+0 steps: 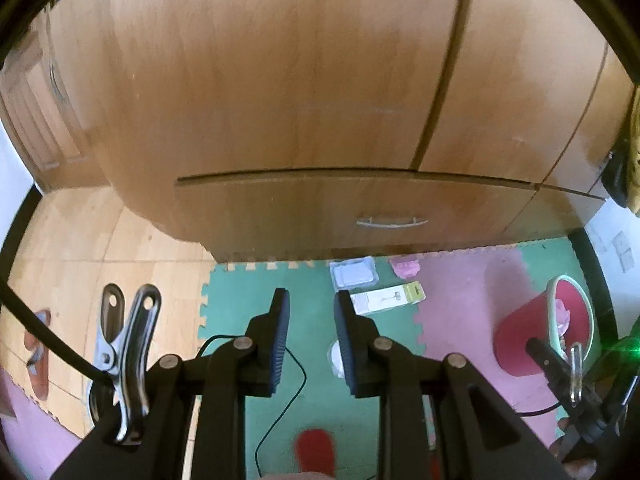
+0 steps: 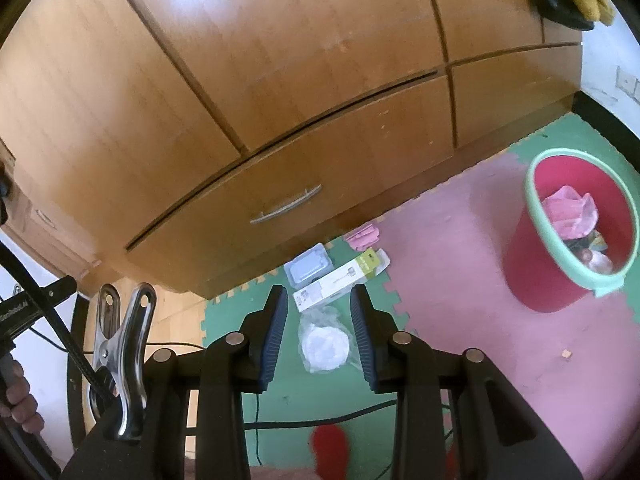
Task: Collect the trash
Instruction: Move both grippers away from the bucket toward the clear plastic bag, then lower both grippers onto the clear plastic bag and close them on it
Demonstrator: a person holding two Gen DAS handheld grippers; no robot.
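Note:
Trash lies on the foam mat by the wardrobe base: a white-and-green carton (image 1: pixel 386 299) (image 2: pixel 340 278), a clear plastic tray (image 1: pixel 354 273) (image 2: pixel 309 268), pink paper (image 1: pixel 406 268) (image 2: pixel 363 236) and a clear bag with a white disc (image 1: pixel 335 360) (image 2: pixel 324 346). A red bin with a green rim (image 1: pixel 532 336) (image 2: pixel 560 248) stands to the right and holds pink wrapping and other scraps. My left gripper (image 1: pixel 311 300) hangs open above the green tile, with nothing between its pads. My right gripper (image 2: pixel 318 296) is open too, high over the clear bag and empty.
A wooden wardrobe with a metal drawer handle (image 1: pixel 392 222) (image 2: pixel 286 204) fills the top of both views. Thin black cables (image 1: pixel 280 400) (image 2: pixel 320 420) trail over the mat. A red slipper (image 1: pixel 316 452) (image 2: pixel 330 452) shows below. Bare wood floor with a sandal (image 1: pixel 38 352) lies to the left.

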